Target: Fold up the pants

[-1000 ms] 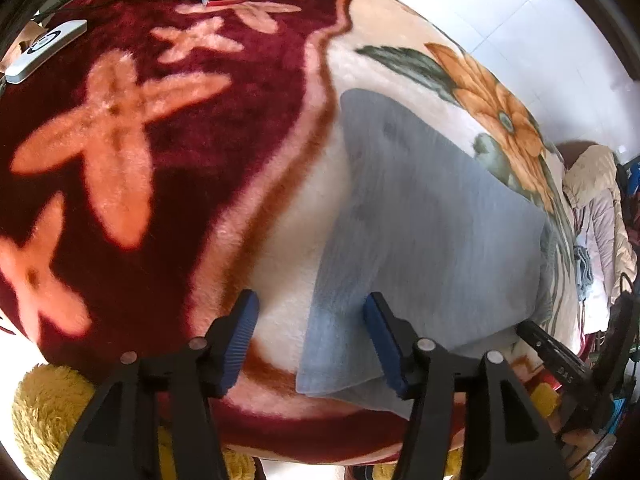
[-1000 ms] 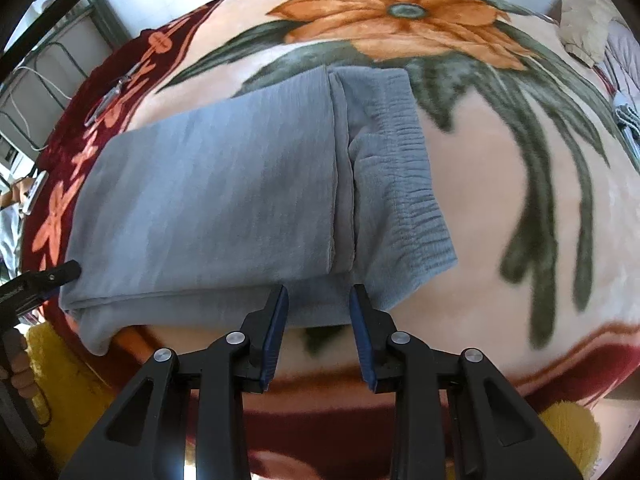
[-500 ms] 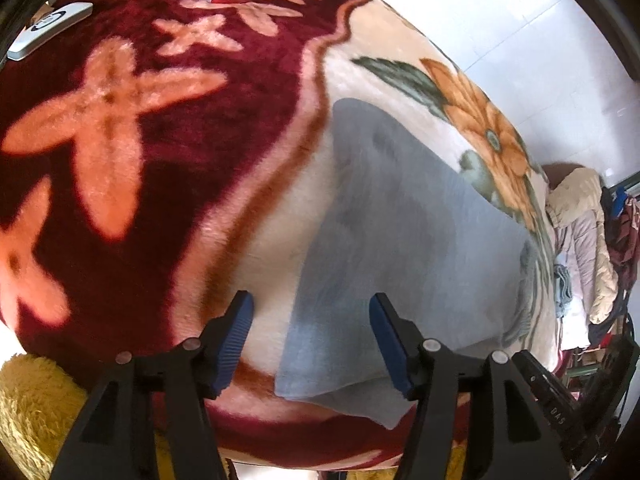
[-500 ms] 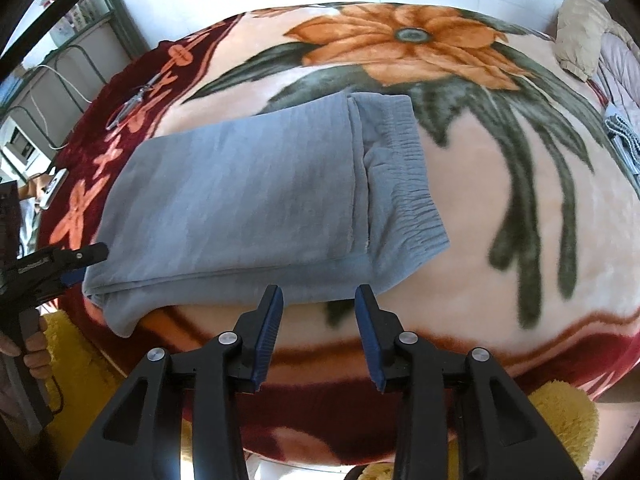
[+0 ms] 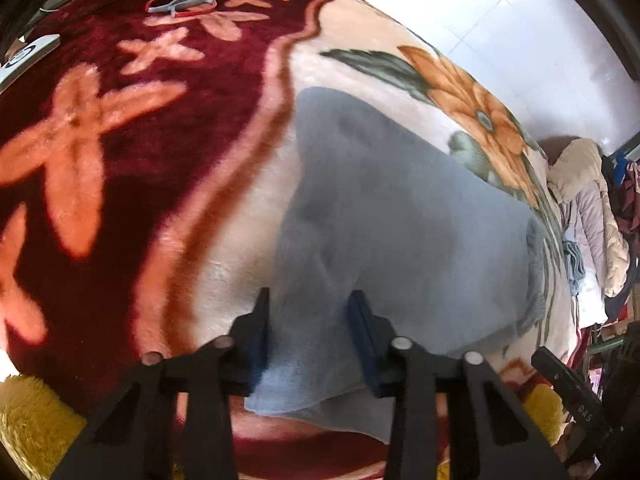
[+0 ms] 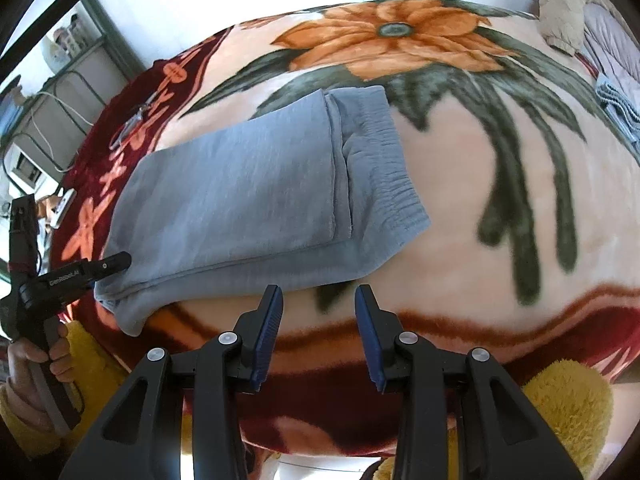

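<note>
Grey pants (image 6: 248, 196) lie folded on the floral blanket (image 6: 500, 200), with the elastic waistband (image 6: 384, 168) at the right end. In the left wrist view the pants (image 5: 400, 216) fill the middle. My left gripper (image 5: 310, 300) is open, its fingers straddling the pants' near left corner, just above the cloth. It also shows in the right wrist view (image 6: 108, 264) at the pants' left end. My right gripper (image 6: 318, 294) is open and empty, just short of the pants' near edge.
Scissors (image 5: 182, 2) with red handles lie on the dark red part of the blanket (image 5: 120, 152) at the far left. A white device (image 5: 28, 56) lies near the left edge. A heap of clothes (image 5: 588, 216) is at the right end. Yellow fringe (image 6: 560, 404) hangs along the near edge.
My left gripper has moved right and forward over the pants' corner, and its fingers stand closer together. My right gripper has drawn back a little from the pants' edge.
</note>
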`<state>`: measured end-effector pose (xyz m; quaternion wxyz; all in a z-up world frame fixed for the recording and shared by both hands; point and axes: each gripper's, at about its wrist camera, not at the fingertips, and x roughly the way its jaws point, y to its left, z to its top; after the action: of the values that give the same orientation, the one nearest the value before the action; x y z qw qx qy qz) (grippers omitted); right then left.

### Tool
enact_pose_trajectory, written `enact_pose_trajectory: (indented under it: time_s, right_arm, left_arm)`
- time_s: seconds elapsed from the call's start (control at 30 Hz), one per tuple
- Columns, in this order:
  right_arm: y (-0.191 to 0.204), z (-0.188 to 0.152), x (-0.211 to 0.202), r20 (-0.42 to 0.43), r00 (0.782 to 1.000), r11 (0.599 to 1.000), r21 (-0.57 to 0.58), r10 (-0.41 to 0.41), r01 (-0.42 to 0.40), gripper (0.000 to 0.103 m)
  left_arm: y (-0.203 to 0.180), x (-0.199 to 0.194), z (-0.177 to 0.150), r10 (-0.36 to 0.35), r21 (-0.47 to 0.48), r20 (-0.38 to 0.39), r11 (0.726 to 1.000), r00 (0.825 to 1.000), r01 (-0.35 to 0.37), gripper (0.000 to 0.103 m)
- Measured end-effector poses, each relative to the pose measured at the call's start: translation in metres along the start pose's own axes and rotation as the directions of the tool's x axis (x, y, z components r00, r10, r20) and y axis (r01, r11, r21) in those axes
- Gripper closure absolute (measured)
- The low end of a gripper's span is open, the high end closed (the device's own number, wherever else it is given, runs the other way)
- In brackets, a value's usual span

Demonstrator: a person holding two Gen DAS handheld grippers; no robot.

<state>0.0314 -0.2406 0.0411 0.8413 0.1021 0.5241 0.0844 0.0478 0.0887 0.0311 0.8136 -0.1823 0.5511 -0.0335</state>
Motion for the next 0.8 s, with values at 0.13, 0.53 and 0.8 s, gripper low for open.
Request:
enact_pose_trajectory:
  time_s: [0.13,0.53,0.8]
  right_arm:
    - [-0.004,0.000,-0.007,0.022,1.000,1.000,0.013,0.009,-0.009,0.065]
    - [-0.016,-0.001,-0.018,0.072,0.995,0.996,0.061,0.066,-0.070,0.065]
    - [-0.028,-0.005,-0.025,0.092,0.992,0.992,0.079,0.089,-0.097,0.065]
  left_arm:
    - [-0.001,-0.009,0.001,-0.040,-0.002,0.015,0.999,0.999,0.040,0.086]
    - [-0.081,-0.072,0.004,-0.120,0.227,0.126,0.970,0.985,0.090,0.089]
    - [-0.147,-0.061,0.002,-0.105,0.345,0.100,0.936,0.990,0.064,0.090]
